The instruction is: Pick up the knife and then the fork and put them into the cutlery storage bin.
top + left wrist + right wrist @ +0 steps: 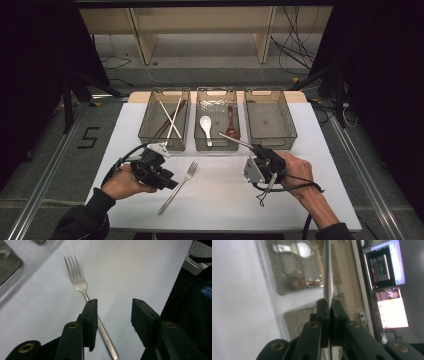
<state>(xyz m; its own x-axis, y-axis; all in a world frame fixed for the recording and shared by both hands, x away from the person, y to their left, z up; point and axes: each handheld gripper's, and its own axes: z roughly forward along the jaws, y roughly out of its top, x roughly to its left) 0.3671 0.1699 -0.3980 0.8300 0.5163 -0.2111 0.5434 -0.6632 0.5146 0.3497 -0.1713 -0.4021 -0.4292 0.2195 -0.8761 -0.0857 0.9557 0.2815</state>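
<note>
Two grippers are at work over the white table (pixel 310 165). The right gripper (pixel 329 305) is clenched on a thin metal utensil (pixel 328 277), whose handle is pinched between the two pads and runs straight away from the jaws. In the high view this utensil (pixel 236 141) points from the right gripper (pixel 256 150) toward the near wall of the middle tray (pixel 216 92). I cannot tell what kind of utensil it is, because its far end is not clear. The left gripper (pixel 114 312) is released, with its jaws standing apart and nothing pressed between them. A fork (pixel 82 287) lies flat on the table just beneath and ahead of it; the handle passes under the one jaw and the tines point away from the gripper. In the high view the fork (pixel 179 186) is just beside the left gripper (pixel 170 184).
</note>
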